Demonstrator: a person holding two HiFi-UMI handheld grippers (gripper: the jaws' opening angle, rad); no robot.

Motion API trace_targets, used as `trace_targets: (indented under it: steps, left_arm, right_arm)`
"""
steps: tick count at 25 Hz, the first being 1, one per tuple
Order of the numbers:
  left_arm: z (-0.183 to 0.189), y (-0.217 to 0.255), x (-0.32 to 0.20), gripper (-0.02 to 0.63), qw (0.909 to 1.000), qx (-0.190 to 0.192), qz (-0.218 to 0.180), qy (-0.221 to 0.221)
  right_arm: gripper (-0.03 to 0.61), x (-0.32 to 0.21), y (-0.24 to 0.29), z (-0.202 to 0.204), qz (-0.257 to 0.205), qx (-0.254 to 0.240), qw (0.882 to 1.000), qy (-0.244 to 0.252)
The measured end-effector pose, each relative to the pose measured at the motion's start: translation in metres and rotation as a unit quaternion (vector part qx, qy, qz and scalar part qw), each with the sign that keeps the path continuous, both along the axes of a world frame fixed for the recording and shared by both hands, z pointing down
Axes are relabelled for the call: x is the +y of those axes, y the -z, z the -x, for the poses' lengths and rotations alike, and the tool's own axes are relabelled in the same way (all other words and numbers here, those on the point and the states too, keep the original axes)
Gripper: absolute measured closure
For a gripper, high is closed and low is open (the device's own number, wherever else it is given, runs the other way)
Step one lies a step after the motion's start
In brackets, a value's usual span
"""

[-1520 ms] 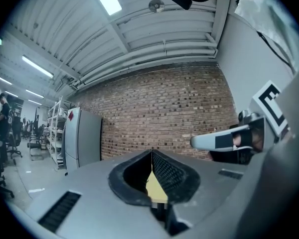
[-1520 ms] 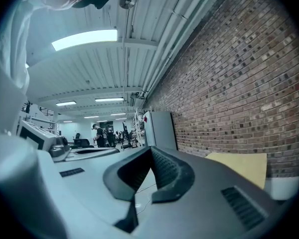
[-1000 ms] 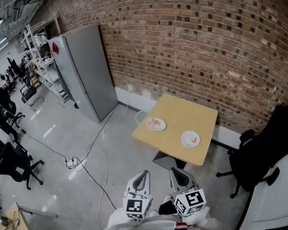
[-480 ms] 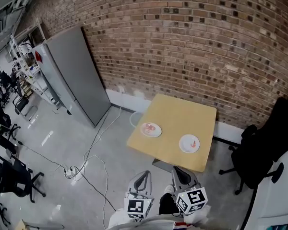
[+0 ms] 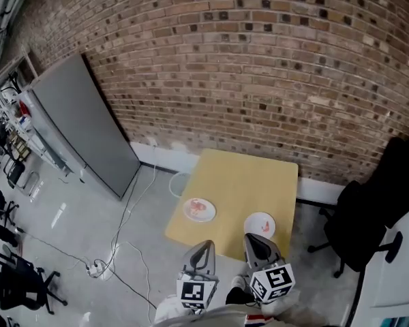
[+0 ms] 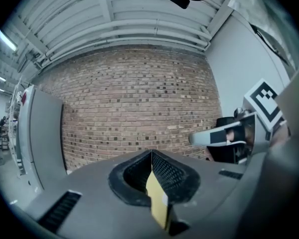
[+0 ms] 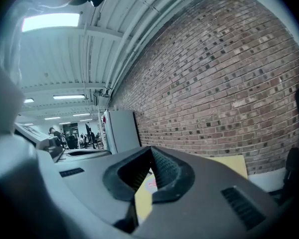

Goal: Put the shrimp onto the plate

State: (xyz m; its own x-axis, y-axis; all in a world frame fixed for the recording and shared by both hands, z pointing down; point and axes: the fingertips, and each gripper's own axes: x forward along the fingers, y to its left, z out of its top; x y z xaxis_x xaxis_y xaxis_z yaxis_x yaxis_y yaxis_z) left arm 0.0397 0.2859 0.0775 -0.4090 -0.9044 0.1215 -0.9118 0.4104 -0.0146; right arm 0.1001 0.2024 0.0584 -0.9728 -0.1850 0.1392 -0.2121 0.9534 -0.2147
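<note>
A square yellow table stands against the brick wall. The left white plate on it holds several pink shrimp, and the right white plate holds one shrimp. My left gripper is shut and empty, just short of the table's near edge. My right gripper is also shut and empty, its tip over the near edge beside the right plate. Both point nearly level at the wall. In the left gripper view the jaws meet, with a sliver of table below. In the right gripper view the jaws meet too.
A tall grey cabinet stands left of the table against the brick wall. Black chairs crowd the table's right side, with a white panel nearer. Cables and a power strip lie on the floor at left.
The table has come nearer in the head view. Both grippers travelled forward together and now reach its near edge. Both stayed shut.
</note>
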Motion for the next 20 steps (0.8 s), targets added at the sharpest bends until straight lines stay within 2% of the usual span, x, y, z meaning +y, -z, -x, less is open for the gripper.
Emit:
trace_targets:
  steps: [5, 11, 20]
  left_arm:
    - [0.025, 0.001, -0.05, 0.603, 0.9998, 0.005, 0.001, -0.02]
    - [0.034, 0.007, -0.106, 0.603, 0.9986, -0.001, 0.002, -0.052]
    - [0.04, 0.003, -0.147, 0.603, 0.9964, 0.0, 0.01, -0.085]
  right_arm:
    - [0.554, -0.043, 0.002, 0.021, -0.001, 0.0, 1.0, -0.016]
    - [0.554, -0.092, 0.002, 0.029, 0.0, -0.004, 0.999, -0.042]
    - [0.554, -0.131, -0.002, 0.029, 0.007, -0.003, 0.997, -0.078]
